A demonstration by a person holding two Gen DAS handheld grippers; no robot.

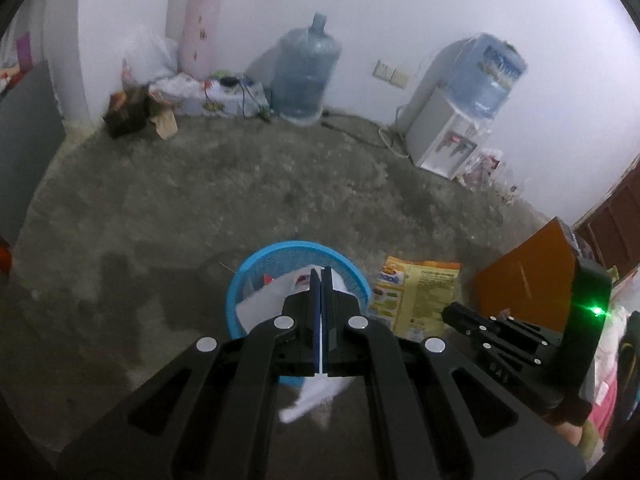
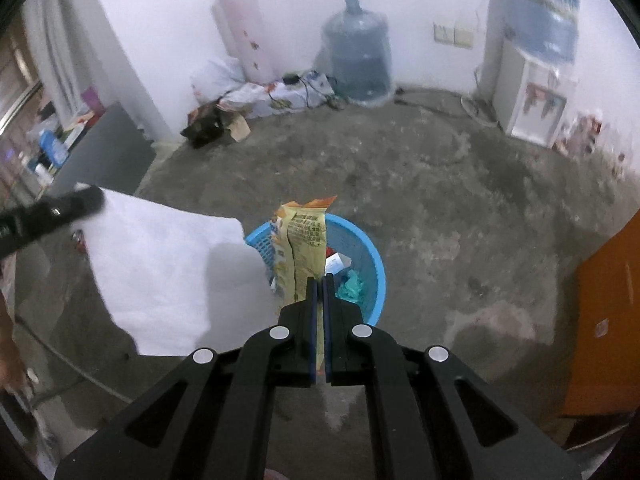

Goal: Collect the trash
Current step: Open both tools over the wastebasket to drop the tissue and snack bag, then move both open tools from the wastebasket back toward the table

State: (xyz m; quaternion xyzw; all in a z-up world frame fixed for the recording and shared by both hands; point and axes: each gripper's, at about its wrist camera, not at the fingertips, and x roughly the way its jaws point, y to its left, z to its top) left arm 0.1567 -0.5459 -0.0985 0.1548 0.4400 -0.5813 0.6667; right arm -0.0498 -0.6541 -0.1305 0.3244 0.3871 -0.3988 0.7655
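Note:
A round blue plastic basket (image 1: 260, 268) stands on the concrete floor, with some trash inside; it also shows in the right wrist view (image 2: 368, 252). My left gripper (image 1: 321, 276) is shut on a white paper sheet (image 1: 264, 296) and holds it over the basket's near rim; the sheet shows large in the right wrist view (image 2: 160, 272). My right gripper (image 2: 319, 284) is shut on a yellow snack wrapper (image 2: 306, 240) and holds it above the basket. The wrapper (image 1: 416, 296) and the right gripper (image 1: 460, 312) also show in the left wrist view, to the right of the basket.
An orange cabinet (image 2: 608, 312) stands at the right. A water dispenser (image 2: 532, 80), a spare water jug (image 2: 358, 52), bags and cardboard (image 2: 224, 120) line the far wall. A grey panel (image 2: 104, 152) leans at the left.

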